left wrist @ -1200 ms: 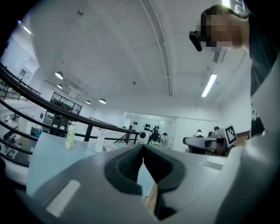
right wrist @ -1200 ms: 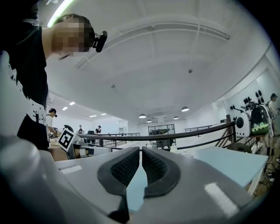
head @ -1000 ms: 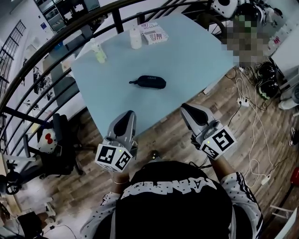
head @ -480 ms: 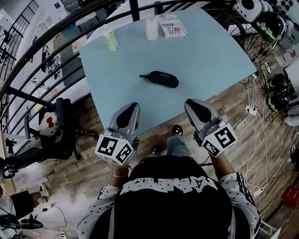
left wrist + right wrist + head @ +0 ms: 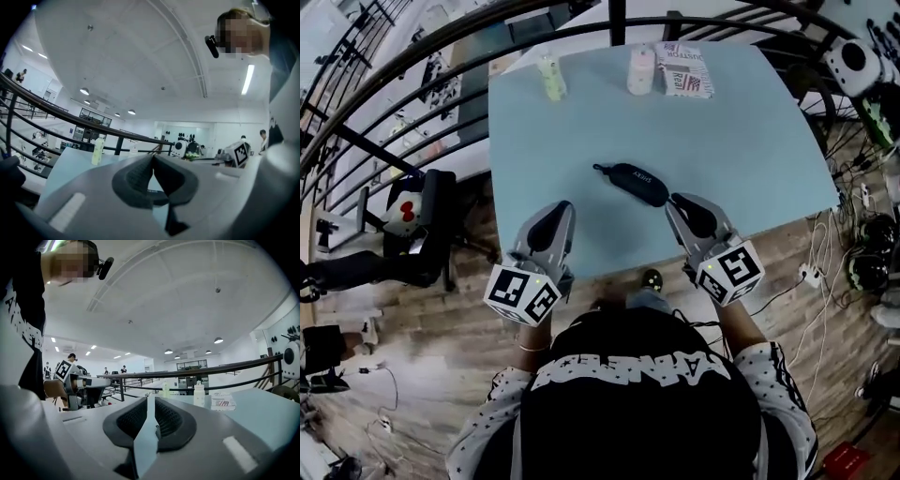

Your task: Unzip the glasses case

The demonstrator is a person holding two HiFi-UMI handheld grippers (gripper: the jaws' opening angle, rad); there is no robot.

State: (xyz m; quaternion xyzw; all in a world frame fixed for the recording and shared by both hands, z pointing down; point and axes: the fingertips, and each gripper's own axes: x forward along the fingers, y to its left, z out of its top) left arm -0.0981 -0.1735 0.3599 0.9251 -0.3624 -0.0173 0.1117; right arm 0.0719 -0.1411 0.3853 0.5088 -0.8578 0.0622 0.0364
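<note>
The black zipped glasses case (image 5: 633,183) lies on the light blue table (image 5: 741,141), slanted, with a small pull tab at its left end. My right gripper (image 5: 675,200) hovers at the near edge, its tip just beside the case's right end; whether it touches I cannot tell. In the right gripper view its pads (image 5: 149,400) are nearly together with only a thin slit and nothing between them. My left gripper (image 5: 563,210) is over the near edge, left of the case and apart from it. Its tips (image 5: 153,157) meet, holding nothing.
At the table's far edge stand a pale green bottle (image 5: 550,77), a white bottle (image 5: 641,70) and a printed box (image 5: 684,67). A dark curved railing (image 5: 441,42) runs behind. A chair with a toy (image 5: 408,211) stands left; cables (image 5: 858,253) lie on the wooden floor at right.
Both grippers have moved forward from over the floor to over the table's near edge, toward the case. The right one came closest, ending beside the case's right end.
</note>
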